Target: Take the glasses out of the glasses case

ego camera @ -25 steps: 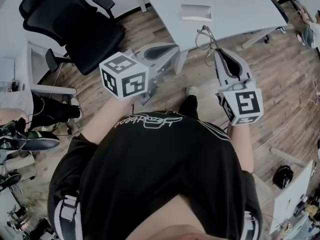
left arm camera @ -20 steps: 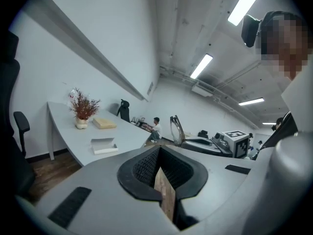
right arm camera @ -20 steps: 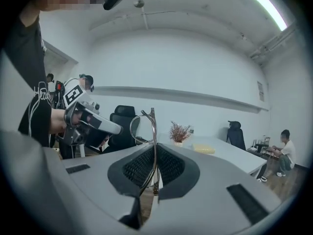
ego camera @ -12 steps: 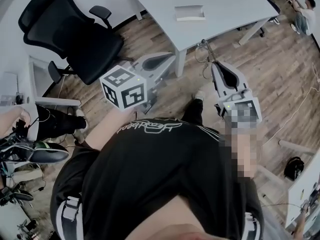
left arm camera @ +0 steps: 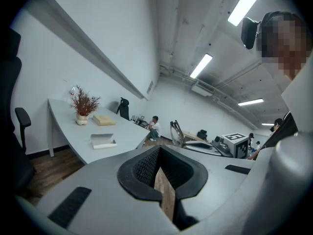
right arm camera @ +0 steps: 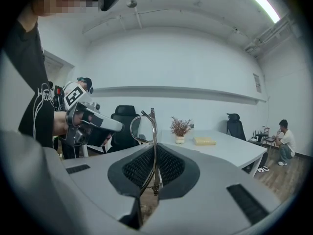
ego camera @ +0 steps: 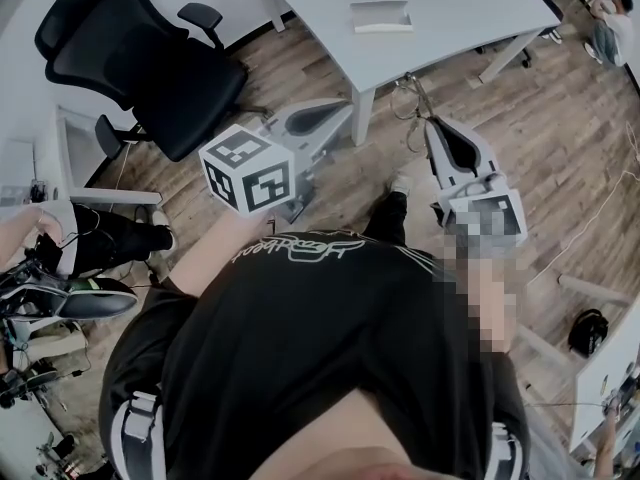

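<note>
Right gripper [right arm camera: 155,150]: my tongs clamped on thin wire glasses [right arm camera: 154,131], frame standing upright between pads, lens loop sticking out ahead. Left gripper [left arm camera: 159,154]: pads drawn together, nothing between, only sliver of wood floor [ego camera: 560,138] showing through. I hold both at chest height, well short of grey table [ego camera: 470,8]. White glasses case [ego camera: 380,16] lies on table, well apart from glasses. Black office chair [ego camera: 130,53] at my left.
</note>
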The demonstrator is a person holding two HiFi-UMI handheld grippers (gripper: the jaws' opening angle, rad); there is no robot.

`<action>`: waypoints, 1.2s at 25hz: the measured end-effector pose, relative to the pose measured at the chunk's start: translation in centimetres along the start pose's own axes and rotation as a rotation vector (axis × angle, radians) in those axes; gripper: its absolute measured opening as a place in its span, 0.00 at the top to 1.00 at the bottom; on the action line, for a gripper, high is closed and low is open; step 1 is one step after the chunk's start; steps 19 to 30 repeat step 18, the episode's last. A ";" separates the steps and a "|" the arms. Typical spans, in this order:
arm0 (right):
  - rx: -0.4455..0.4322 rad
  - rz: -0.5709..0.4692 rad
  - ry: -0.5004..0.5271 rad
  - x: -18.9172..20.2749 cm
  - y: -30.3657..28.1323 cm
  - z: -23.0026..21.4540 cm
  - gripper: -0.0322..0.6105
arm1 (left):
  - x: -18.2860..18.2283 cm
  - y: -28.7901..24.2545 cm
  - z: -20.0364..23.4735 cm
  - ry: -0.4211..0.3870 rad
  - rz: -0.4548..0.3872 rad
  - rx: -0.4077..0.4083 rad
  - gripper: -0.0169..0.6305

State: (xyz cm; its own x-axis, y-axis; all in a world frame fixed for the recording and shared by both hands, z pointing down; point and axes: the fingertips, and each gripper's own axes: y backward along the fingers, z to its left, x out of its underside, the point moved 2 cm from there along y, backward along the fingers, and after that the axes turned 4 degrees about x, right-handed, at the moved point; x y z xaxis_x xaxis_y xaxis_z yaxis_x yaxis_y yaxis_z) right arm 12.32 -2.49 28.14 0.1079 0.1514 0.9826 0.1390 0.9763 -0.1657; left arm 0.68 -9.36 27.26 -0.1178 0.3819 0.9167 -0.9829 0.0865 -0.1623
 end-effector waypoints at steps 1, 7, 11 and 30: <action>-0.001 0.000 0.002 0.0 0.0 0.1 0.92 | 0.1 0.0 0.0 0.000 0.000 0.001 0.96; -0.004 0.003 0.017 0.0 0.3 0.2 0.92 | 0.3 -0.2 -0.4 -0.002 -0.009 0.008 0.96; -0.002 0.004 0.027 -0.3 0.4 0.1 0.92 | 0.4 -0.2 -0.3 0.002 -0.011 0.006 0.96; -0.008 0.000 0.034 -0.5 0.0 0.5 0.92 | 0.2 0.1 0.0 0.001 -0.026 0.002 0.96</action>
